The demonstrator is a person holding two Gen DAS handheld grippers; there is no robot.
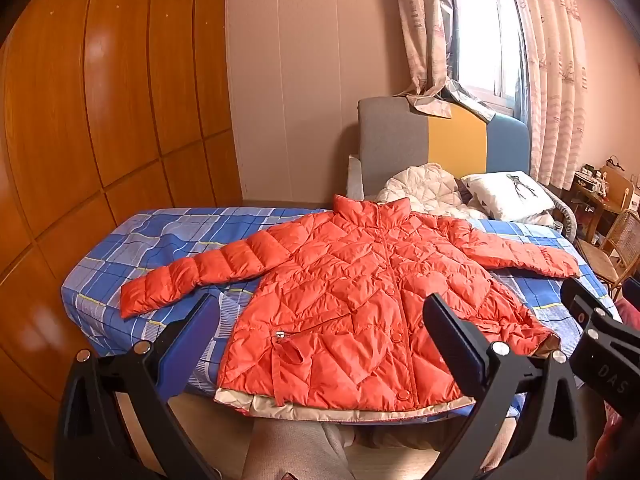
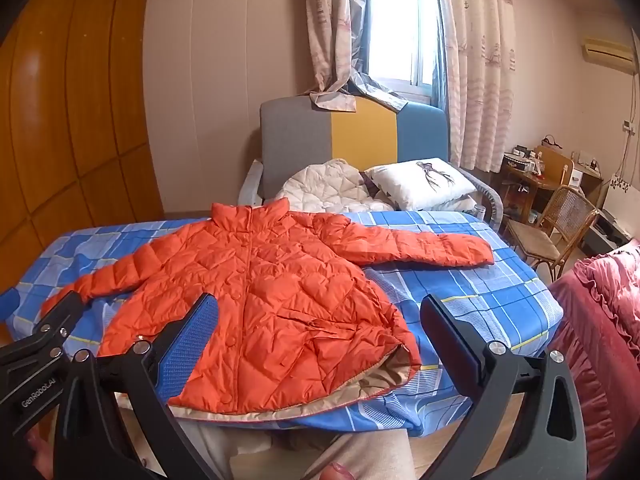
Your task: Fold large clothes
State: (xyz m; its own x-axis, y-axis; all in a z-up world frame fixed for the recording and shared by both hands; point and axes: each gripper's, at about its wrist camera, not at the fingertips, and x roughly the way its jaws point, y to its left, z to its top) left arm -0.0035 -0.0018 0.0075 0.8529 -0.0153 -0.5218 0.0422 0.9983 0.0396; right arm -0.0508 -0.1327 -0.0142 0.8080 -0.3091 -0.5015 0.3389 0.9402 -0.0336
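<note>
Blue bed (image 1: pixel 120 264) holds the orange coat (image 1: pixel 360 288), flat, sleeves out. No fold made yet. Left tongs (image 1: pixel 320 340) and right tongs (image 2: pixel 320 340) gape wide, holding nothing.

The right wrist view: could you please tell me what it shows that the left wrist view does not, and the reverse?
Only the right wrist view shows the air conditioner high on the wall and the pink ruffled bedding at the right edge. Only the left wrist view shows the zip pull on the jacket's pocket and a broad stretch of the wooden wardrobe. Both show the orange quilted jacket spread flat, sleeves out, on the blue checked sheet, the deer pillow, the rattan chair, and both open grippers, left gripper and right gripper, hovering clear of the jacket.
</note>
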